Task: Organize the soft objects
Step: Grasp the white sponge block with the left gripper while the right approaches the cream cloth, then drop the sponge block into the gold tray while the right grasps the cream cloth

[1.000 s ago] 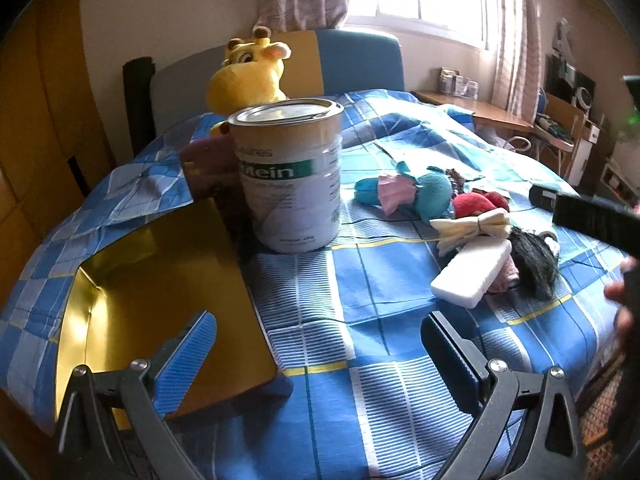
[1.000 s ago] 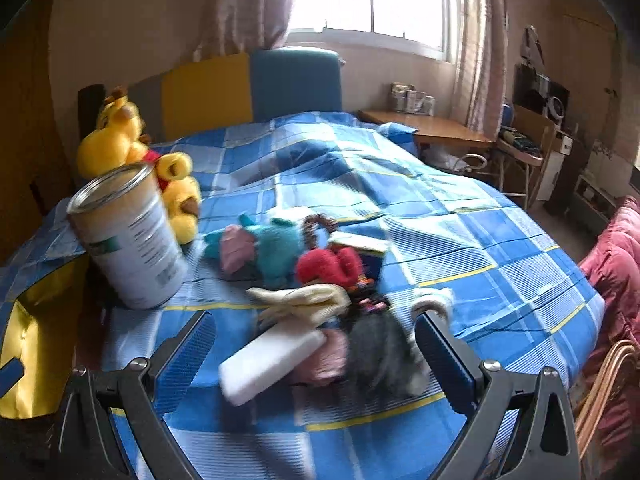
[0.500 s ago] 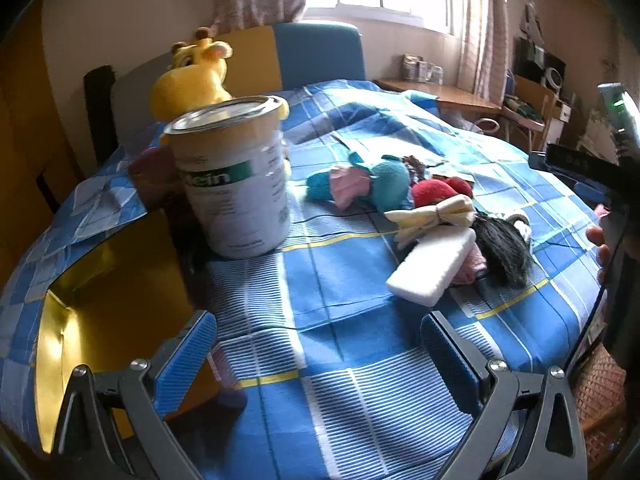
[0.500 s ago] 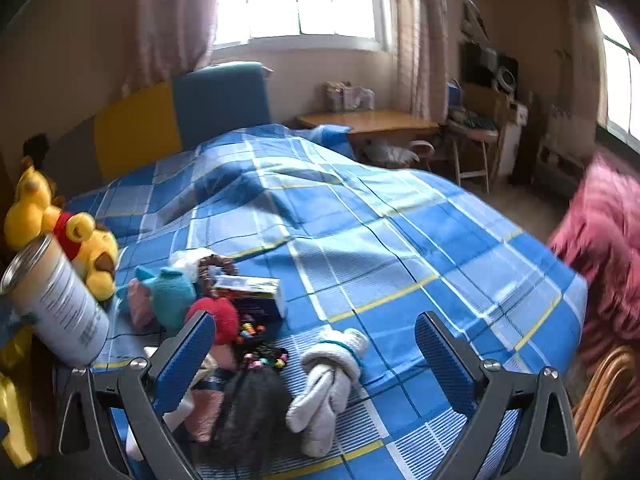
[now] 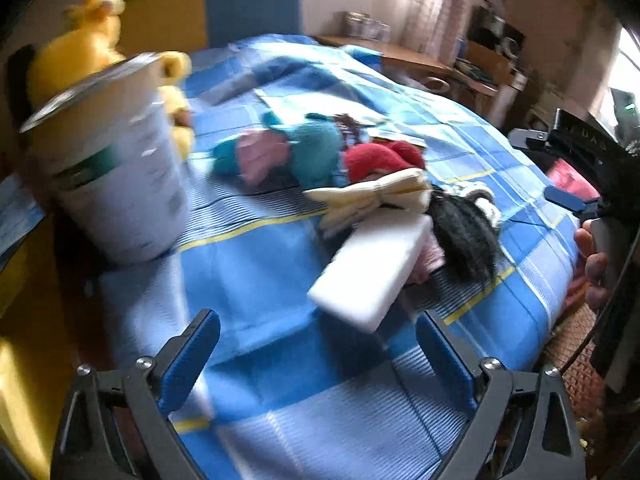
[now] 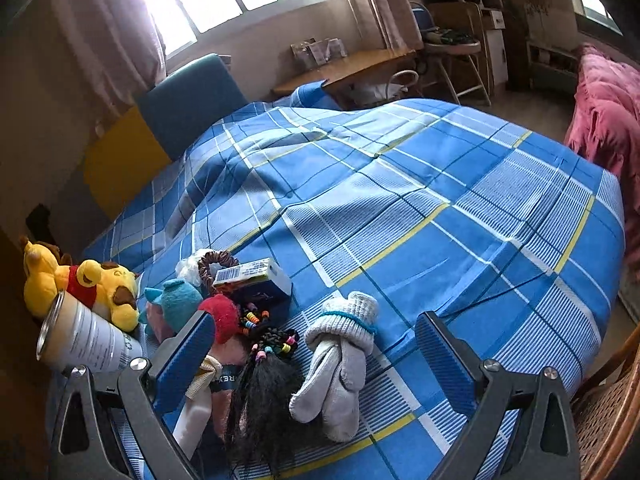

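Note:
A heap of soft things lies on the blue checked bed (image 6: 400, 208). In the left wrist view a white sponge (image 5: 372, 268) lies nearest, with a cream bow (image 5: 372, 196), black hair (image 5: 464, 232), a red plush (image 5: 376, 158) and a teal plush (image 5: 312, 152) behind it. My left gripper (image 5: 318, 360) hovers just short of the sponge. Its jaws are closing, still wide, with nothing between them. My right gripper (image 6: 316, 354) stands open above grey knitted gloves (image 6: 340, 360) and the black hair (image 6: 260, 400), touching neither.
A tall tin can (image 5: 116, 172) and a yellow plush bear (image 6: 80, 284) stand left of the heap, beside a yellow box (image 5: 24, 360). A small carton (image 6: 256, 280) and a brown scrunchie (image 6: 212, 262) lie behind. A pink blanket (image 6: 604, 120) and a wicker chair (image 6: 608, 412) are at the right.
The left gripper has swung right, from the can and yellow box toward the sponge. The right gripper has rolled and shifted right, and the gloves now lie between its fingers in its view.

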Demonstrator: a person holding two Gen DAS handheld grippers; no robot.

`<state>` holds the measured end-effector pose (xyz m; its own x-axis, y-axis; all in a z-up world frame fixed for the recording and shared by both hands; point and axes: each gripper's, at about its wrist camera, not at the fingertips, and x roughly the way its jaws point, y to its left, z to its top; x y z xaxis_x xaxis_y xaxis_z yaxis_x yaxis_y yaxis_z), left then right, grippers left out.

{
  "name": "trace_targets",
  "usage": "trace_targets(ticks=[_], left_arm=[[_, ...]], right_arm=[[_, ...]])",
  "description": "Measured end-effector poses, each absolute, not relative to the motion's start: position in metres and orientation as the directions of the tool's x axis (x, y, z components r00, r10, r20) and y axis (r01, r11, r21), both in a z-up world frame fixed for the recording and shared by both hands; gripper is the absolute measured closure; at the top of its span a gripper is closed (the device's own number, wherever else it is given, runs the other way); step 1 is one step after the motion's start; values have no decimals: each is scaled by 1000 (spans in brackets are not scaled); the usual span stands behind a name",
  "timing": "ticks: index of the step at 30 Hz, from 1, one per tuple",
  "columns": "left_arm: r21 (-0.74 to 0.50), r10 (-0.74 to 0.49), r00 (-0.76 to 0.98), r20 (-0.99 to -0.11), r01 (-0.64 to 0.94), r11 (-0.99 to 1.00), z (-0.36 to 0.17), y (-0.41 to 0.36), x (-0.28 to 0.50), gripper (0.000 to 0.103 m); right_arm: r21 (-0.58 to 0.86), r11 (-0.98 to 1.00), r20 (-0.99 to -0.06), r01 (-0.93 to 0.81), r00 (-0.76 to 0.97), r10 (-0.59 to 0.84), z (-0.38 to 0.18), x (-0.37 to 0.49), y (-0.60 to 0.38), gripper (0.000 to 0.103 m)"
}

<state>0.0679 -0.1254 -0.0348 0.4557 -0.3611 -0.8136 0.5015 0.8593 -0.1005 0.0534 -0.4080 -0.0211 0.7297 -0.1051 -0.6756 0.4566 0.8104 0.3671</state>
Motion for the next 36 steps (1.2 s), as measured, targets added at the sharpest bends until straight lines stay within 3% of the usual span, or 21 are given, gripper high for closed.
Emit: trace_targets(ticks=[11, 13, 14, 21, 28, 33, 36], left_arm=[[-215, -466, 286, -838, 610, 762, -72, -173, 121, 11], [-245, -475, 252, -843, 606, 757, -80, -177, 126, 29], [-284, -490, 206, -847, 604, 744, -87, -179, 127, 43], [-278, -512, 273, -815, 590, 758, -75, -154, 92, 46], [-109, -381, 416, -826, 544, 832, -78, -114, 41, 46], [-89, -370, 427, -825, 548, 831, -87, -104, 28, 45], [-103, -374, 421, -827, 540, 835, -89, -103, 33, 45]], right_arm=[[366, 840, -675, 400, 736, -57, -22, 61, -400, 1], [367, 841, -677, 398, 734, -52, -22, 62, -400, 1], [367, 840, -679, 399, 732, -51, -23, 63, -401, 1], [363, 839, -689, 406, 723, -52, -25, 65, -402, 1], [337, 885, -691, 322, 723, 0, -24, 71, -382, 3], [238, 959, -707, 153, 704, 64, -21, 82, -338, 6], [85, 996, -737, 17, 674, 52, -21, 94, -298, 6]])
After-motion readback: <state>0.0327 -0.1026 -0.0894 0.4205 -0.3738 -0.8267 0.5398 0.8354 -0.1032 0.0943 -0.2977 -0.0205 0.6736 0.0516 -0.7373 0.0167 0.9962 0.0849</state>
